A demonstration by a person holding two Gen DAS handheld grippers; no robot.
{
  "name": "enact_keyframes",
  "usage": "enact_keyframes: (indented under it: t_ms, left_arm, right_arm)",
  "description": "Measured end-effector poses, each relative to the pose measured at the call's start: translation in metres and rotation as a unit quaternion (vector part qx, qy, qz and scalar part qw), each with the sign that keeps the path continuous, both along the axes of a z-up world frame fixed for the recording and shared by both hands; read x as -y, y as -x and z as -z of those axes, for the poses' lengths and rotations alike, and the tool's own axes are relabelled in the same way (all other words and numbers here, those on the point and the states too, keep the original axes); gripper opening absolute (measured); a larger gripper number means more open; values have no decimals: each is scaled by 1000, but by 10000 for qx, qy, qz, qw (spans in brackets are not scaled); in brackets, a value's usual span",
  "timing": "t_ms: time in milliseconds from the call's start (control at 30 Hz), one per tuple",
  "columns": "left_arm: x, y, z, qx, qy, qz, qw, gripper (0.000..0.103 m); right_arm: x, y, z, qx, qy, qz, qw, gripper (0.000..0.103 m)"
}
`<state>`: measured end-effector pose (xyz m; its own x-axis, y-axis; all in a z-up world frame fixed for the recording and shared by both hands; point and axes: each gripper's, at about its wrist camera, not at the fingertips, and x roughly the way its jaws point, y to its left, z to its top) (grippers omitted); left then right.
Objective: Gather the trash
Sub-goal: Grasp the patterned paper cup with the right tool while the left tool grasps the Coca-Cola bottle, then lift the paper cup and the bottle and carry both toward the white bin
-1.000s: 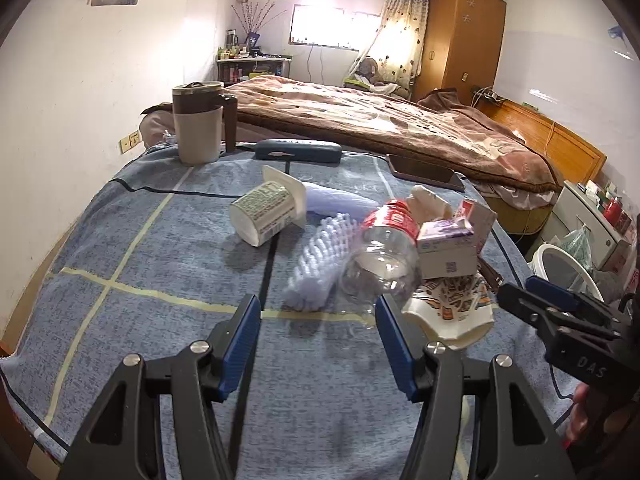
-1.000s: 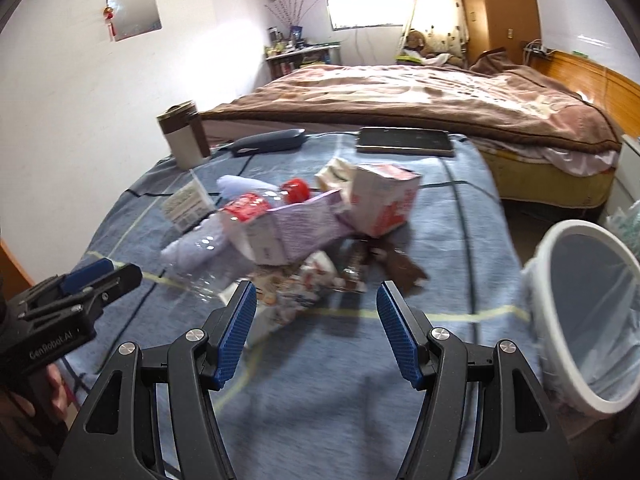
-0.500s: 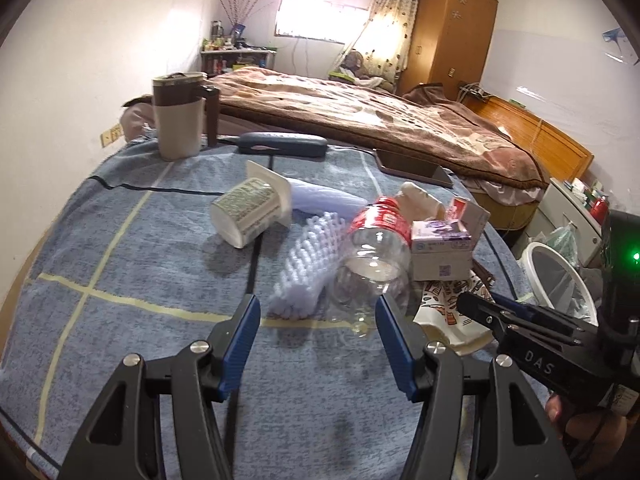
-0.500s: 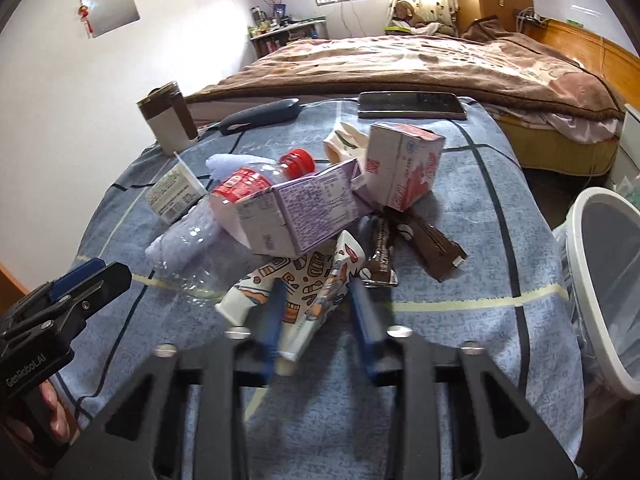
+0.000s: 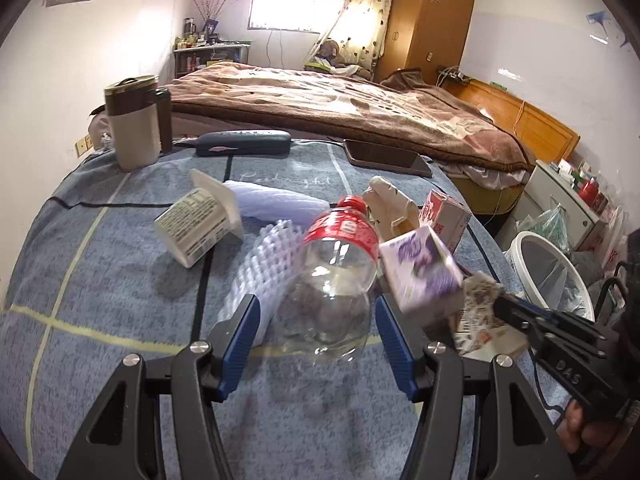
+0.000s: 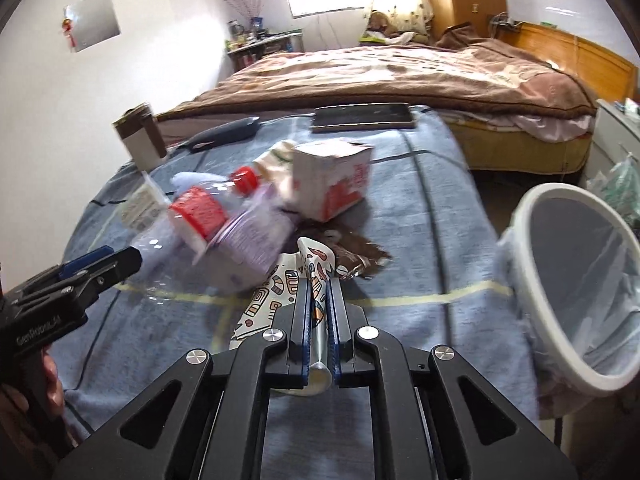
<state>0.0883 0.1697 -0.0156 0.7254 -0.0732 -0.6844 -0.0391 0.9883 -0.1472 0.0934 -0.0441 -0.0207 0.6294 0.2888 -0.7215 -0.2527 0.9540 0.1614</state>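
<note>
Bed [image 6: 400,76] with brown blanket runs behind the table [image 6: 420,208], which has a blue cloth with yellow and dark lines. Bin [image 6: 576,300], white rim with clear liner, sits just off the table's right edge, mouth tilted toward the trash pile, nothing between pile and bin in the right wrist view. Far edge of the table holds a mug [image 5: 134,128], a dark blue case [image 5: 244,143] and a phone [image 5: 386,158], all well apart from the pile; left and near parts of the cloth are bare. Pile in the middle: clear bottle [image 5: 332,276] with red label lying on its side, white foam net [image 5: 260,268] touching its left, yogurt cup [image 5: 198,226] tipped over further left, purple carton [image 5: 420,276] (blurred) against the bottle's right, red-and-white carton [image 6: 332,184] behind, brown wrapper [image 6: 352,248] beside the paper cup [image 6: 280,292]. Right gripper [image 6: 319,280] has just been closing and is clamped tight on the patterned paper cup, flattened cup wall between the pads. Left gripper [image 5: 318,320] is about half open, jaws either side of the bottle's base, pads not pressing it, holding nothing. Purple carton and bottle crowd the cup on its left.
</note>
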Motion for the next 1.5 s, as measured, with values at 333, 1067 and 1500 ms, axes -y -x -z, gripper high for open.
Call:
enact_keyframes:
  t_ms: [333,1067,1500]
  left_arm:
    - [19,-31,4,-164,-150,201,9996,62]
    - [34,-77,16,-554,-69,317,9979,67]
    - [32,-81,18,-550,-12,146,9984,64]
  right_arm:
    - [30,4,-3,53,-93,351,9993,10]
    - [45,-1,-1,-16,-286,396,9988,10]
    - [46,0,-3,9,-338,373,9987,10]
